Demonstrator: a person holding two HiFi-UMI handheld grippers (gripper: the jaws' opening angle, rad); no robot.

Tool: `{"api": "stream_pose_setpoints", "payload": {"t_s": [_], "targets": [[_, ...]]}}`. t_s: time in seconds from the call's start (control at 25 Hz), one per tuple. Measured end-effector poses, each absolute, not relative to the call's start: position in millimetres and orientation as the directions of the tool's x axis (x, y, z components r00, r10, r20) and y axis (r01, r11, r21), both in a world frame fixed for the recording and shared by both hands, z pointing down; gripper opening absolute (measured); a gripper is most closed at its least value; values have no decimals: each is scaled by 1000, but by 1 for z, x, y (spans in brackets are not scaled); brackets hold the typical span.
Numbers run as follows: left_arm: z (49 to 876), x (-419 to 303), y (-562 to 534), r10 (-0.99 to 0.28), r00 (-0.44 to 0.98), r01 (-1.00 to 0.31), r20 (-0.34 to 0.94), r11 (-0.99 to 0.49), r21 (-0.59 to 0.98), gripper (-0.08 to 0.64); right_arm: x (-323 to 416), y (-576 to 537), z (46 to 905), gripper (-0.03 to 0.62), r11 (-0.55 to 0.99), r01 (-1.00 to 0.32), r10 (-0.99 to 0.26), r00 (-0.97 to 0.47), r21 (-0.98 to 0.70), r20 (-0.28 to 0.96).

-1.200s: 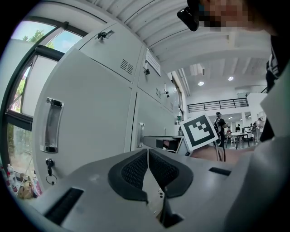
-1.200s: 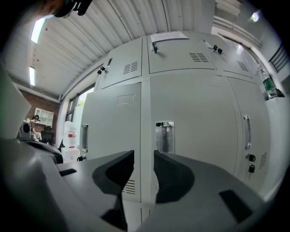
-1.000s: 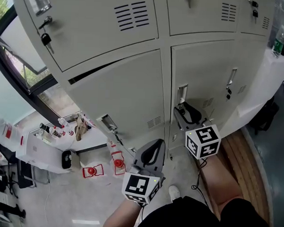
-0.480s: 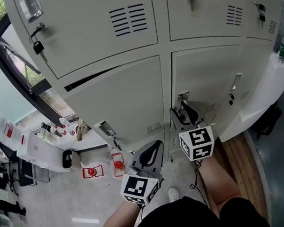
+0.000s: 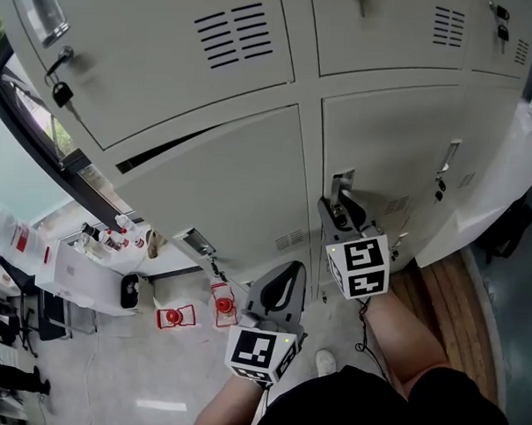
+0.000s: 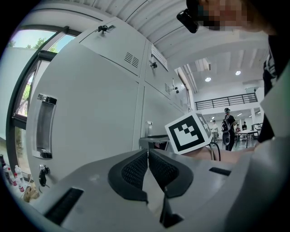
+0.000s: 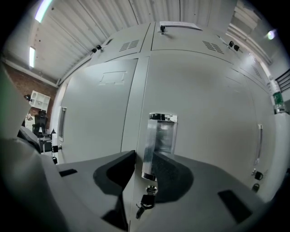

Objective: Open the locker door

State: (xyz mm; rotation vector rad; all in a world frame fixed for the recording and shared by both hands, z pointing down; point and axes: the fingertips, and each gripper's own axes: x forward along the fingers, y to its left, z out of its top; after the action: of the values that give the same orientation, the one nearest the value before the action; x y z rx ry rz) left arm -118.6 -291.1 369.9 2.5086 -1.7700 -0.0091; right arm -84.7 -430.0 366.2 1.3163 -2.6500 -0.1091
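Right hand-held gripper (image 7: 144, 156) straddles the chrome handle (image 7: 161, 133) of the locker door (image 7: 208, 104), its jaws half-wide and just closing in.
The handle's left rim stands between the pads, the right pad against it and a sliver of gap at the left one. A key (image 7: 146, 201) hangs just below. The door's edge seam runs just left of the jaws, with the neighbouring door (image 7: 97, 113) beyond. The left hand-held gripper (image 6: 148, 153) hangs lower-left, jaws together on nothing, over open floor (image 5: 110, 368).
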Motion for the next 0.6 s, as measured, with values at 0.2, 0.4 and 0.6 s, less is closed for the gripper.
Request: {"api": "stream_pose_setpoints", "payload": {"t_s": [0.2, 0.4, 0.6], "targets": [[371, -118, -296, -949, 312, -949, 41, -309, 61, 23, -86, -430, 366, 170, 630, -765, -776, -619, 132, 119], [372, -112, -299, -958, 283, -957, 42, -280, 70, 23, -86, -430, 366, 164, 658, -742, -753, -647, 128, 118], [377, -112, -295, -963, 263, -963, 53, -259, 75, 23, -85, -431, 367, 158, 670, -733, -743, -660, 122, 113]]}}
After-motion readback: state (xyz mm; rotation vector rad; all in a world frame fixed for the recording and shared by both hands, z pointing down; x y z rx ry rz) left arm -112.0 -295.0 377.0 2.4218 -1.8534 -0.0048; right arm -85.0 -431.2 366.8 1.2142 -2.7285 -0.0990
